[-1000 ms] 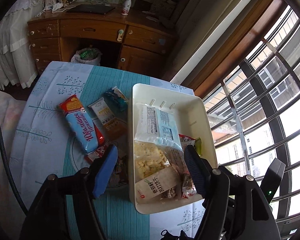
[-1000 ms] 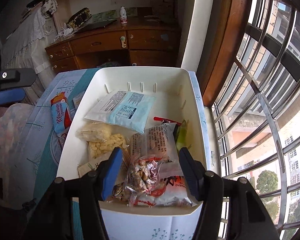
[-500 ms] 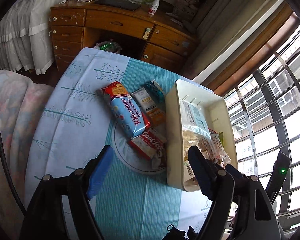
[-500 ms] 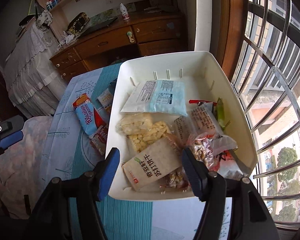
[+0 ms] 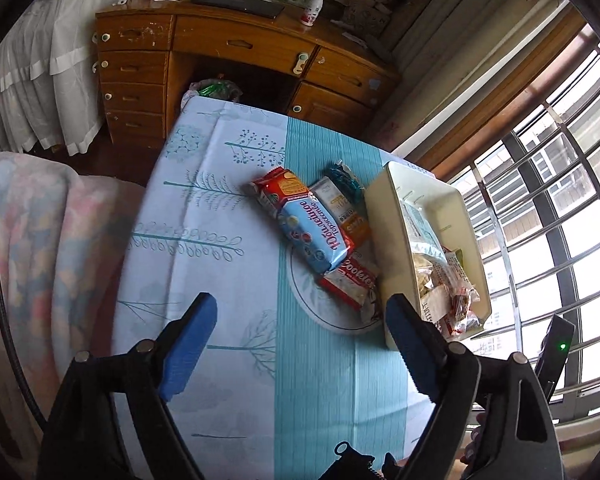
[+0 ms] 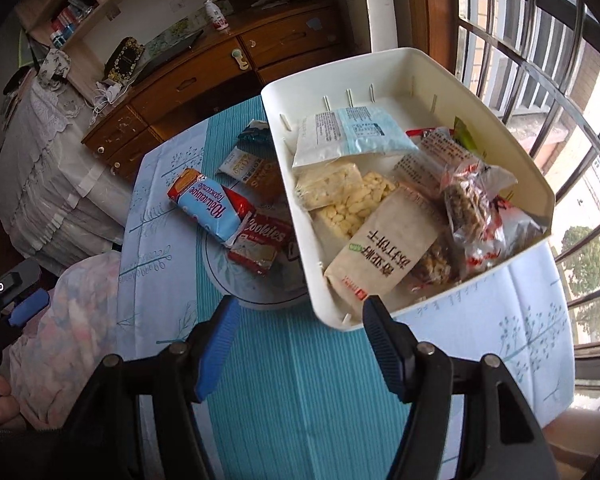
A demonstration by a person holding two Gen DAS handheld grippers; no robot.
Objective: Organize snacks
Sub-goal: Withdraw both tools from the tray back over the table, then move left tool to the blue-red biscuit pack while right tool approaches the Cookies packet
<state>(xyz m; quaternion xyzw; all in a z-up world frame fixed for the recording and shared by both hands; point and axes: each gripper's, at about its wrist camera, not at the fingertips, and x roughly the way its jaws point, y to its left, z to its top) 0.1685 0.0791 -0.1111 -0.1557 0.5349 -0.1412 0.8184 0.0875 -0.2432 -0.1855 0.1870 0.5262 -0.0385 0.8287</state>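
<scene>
A cream bin (image 5: pixel 380 216) (image 6: pixel 392 76) holds several snack packs, among them a beige pack (image 6: pixel 384 256) and a pale blue pouch (image 6: pixel 356 136). Left of it on the table lie a blue biscuit pack (image 5: pixel 314 232) (image 6: pixel 210 204), a red Cookies pack (image 5: pixel 350 284) (image 6: pixel 260 244), a white-and-orange packet (image 5: pixel 340 208) and a teal packet (image 5: pixel 344 176). My left gripper (image 5: pixel 300 302) hovers over bare cloth short of the loose packs, its jaws opening with nothing between them. My right gripper (image 6: pixel 300 304) is open and empty, just short of the bin's near corner.
The table wears a blue and white cloth (image 5: pixel 220 240). A flowered quilt (image 5: pixel 40 260) lies along its left side. A wooden desk (image 5: pixel 220 48) stands beyond the far end. A barred window (image 5: pixel 560 200) runs along the right, close to the bin.
The left gripper has drawn back and leftward from over the bin to bare cloth, its jaws spreading wider. The right gripper has pulled back from over the bin and rolled, empty throughout.
</scene>
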